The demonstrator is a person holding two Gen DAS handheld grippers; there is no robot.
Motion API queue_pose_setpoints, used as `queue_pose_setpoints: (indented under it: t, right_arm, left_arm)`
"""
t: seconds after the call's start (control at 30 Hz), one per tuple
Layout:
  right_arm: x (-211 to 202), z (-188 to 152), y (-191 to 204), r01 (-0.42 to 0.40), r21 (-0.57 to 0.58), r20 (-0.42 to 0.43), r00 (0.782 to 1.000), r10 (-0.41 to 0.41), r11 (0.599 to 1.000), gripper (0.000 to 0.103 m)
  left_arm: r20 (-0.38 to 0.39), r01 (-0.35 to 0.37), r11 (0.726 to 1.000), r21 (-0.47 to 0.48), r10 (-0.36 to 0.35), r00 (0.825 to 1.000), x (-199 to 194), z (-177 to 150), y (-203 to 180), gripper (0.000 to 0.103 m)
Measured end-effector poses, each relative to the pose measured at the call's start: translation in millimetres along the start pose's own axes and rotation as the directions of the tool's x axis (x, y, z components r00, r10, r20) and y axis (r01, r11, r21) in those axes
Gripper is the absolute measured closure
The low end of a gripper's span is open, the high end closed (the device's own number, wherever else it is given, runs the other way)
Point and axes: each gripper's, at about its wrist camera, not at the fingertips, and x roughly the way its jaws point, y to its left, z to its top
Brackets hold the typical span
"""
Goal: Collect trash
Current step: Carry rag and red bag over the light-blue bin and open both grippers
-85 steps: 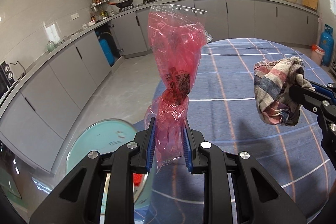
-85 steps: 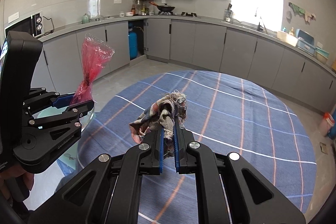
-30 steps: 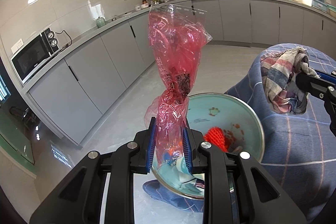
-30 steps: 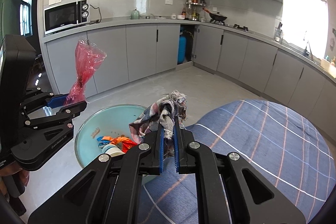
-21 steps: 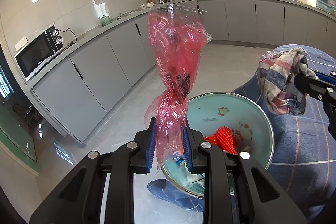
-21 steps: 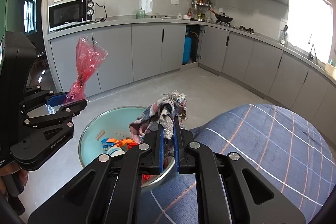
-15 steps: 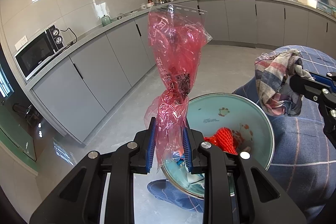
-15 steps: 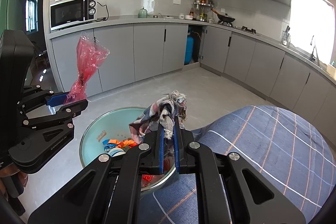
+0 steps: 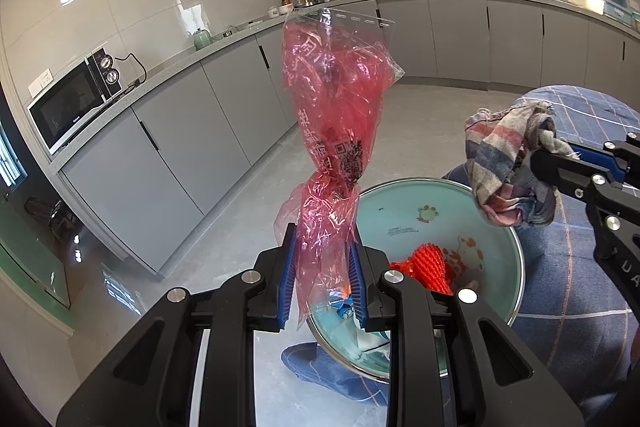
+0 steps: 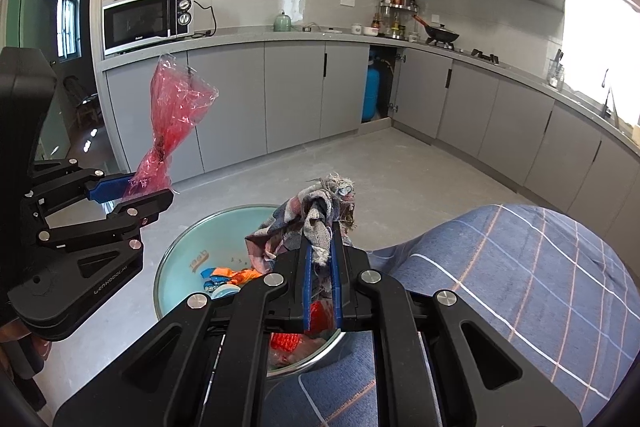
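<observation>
My left gripper (image 9: 322, 269) is shut on a crumpled red plastic bag (image 9: 334, 131) that stands up from its jaws; the bag also shows in the right wrist view (image 10: 172, 119). My right gripper (image 10: 320, 267) is shut on a striped checked rag (image 10: 310, 223), which also shows in the left wrist view (image 9: 508, 171). Both hang above a pale teal basin (image 9: 404, 203) by the table edge, also in the right wrist view (image 10: 184, 251). The basin holds a red net (image 9: 426, 267) and other scraps.
A round table under a blue checked cloth (image 10: 520, 287) lies to the right of the basin. Grey kitchen cabinets (image 10: 296, 95) line the walls behind, with a microwave (image 10: 146, 21) on the counter. Grey floor (image 10: 360, 167) lies between.
Both grippers swung left from over the table to over the basin, each keeping its load. In the last half second the rag moved a little further over the basin.
</observation>
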Motion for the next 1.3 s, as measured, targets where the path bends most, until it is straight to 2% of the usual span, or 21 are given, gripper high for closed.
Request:
queue_pose_setpoints:
  t: [0.1,0.13,0.2,0.23,0.27,0.33,0.4,0.47,0.53,0.57,0.9,1.3]
  right_arm:
    - [5.6,-1.7,-1.3,-0.008,0.001,-0.007,1.000,0.008,1.000,0.088]
    - [6.8,-2.7,-2.3,-0.012,0.004,-0.007,1.000,0.012,1.000,0.082]
    - [8.7,-5.0,-3.5,-0.013,0.009,-0.010,1.000,0.013,1.000,0.077]
    - [9.2,-6.5,-4.5,-0.009,0.015,-0.009,1.000,0.010,1.000,0.074]
    - [9.0,-7.8,-5.9,-0.007,0.021,-0.008,1.000,0.007,1.000,0.064]
    - [6.0,-10.3,-9.9,-0.013,0.047,0.002,1.000,0.013,0.999,0.052]
    - [1.7,-12.0,-12.2,-0.004,0.062,0.010,1.000,0.003,0.998,0.052]
    - [-5.0,-13.2,-14.8,0.005,0.080,0.018,1.000,-0.006,0.997,0.049]
    - [-16.1,-15.1,-18.5,0.017,0.106,0.037,0.999,-0.021,0.994,0.039]
    - [-21.5,-16.0,-19.9,0.023,0.119,0.045,0.999,-0.028,0.993,0.039]
    - [-78.3,-22.8,-20.4,0.064,0.156,0.106,0.991,-0.081,0.986,0.035]
    - [-114.8,-20.9,-17.6,0.115,0.149,0.155,0.978,-0.138,0.982,0.035]
  left_arm:
    - [0.000,-0.006,1.000,0.001,0.006,1.000,0.3,0.4,-0.4,0.071]
    - [-0.001,-0.007,1.000,0.000,0.007,1.000,0.4,0.6,0.5,0.064]
    - [0.000,-0.008,1.000,0.004,0.008,1.000,0.2,1.4,1.5,0.062]
    - [-0.001,-0.013,1.000,0.006,0.013,1.000,0.2,1.4,1.9,0.055]
    - [0.002,-0.018,1.000,0.005,0.018,1.000,0.0,1.2,2.5,0.044]
    - [0.009,-0.027,1.000,-0.001,0.027,1.000,-2.9,1.2,4.5,0.042]
    - [0.012,-0.035,0.999,-0.006,0.035,0.999,-6.0,1.0,6.1,0.037]
    - [0.023,-0.058,0.998,-0.017,0.058,0.998,-10.8,0.7,9.3,0.020]
    - [0.035,-0.065,0.997,-0.035,0.066,0.997,-17.9,-1.0,12.5,0.016]
    - [0.037,-0.066,0.997,-0.039,0.067,0.997,-20.9,-2.2,12.5,0.014]
    - [0.086,-0.077,0.994,-0.071,0.083,0.993,-56.1,-13.7,8.0,0.010]
    - [0.168,-0.074,0.991,-0.110,0.092,0.981,-91.1,-5.6,14.0,0.008]
